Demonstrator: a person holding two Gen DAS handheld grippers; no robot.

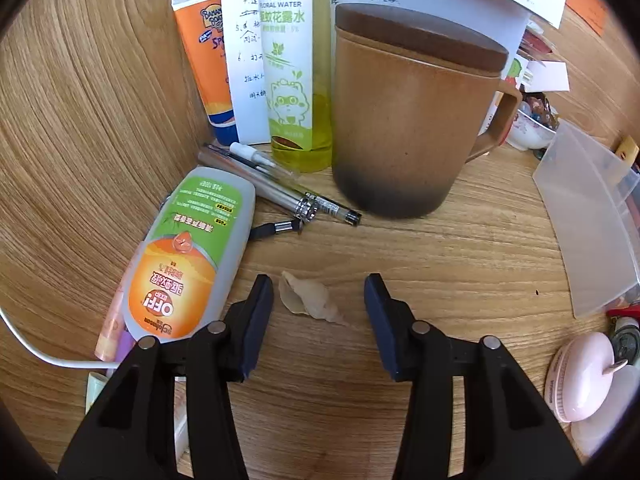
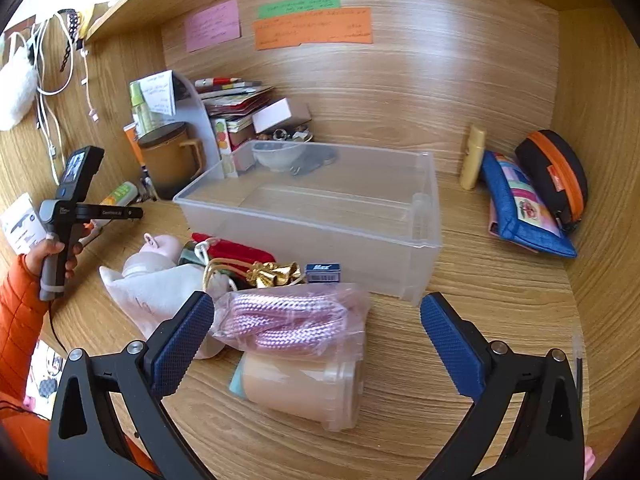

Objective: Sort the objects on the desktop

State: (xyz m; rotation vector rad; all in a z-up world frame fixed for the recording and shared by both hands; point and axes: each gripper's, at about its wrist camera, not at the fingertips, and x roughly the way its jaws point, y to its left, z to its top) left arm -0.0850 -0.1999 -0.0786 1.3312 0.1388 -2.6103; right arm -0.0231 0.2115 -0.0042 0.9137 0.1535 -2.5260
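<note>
In the left wrist view my left gripper [image 1: 318,292] is open, low over the wooden desk, with a small beige seashell [image 1: 306,300] lying between its fingertips, nearer the left finger. In the right wrist view my right gripper [image 2: 316,316] is open and empty above a bag of pink cord [image 2: 288,320] that rests on a clear jar lying on its side [image 2: 304,392]. An empty clear plastic bin [image 2: 320,216] stands behind them. The left gripper's handle [image 2: 68,216] shows at the left, held by a hand.
A brown lidded mug [image 1: 404,120], pens [image 1: 280,192], an OFF repellent bottle [image 1: 188,256], a yellow floral-water bottle [image 1: 300,60] and a sunscreen tube [image 1: 204,60] crowd the left. Pouches [image 2: 532,200] lean at the right wall. Trinkets [image 2: 224,268] lie before the bin.
</note>
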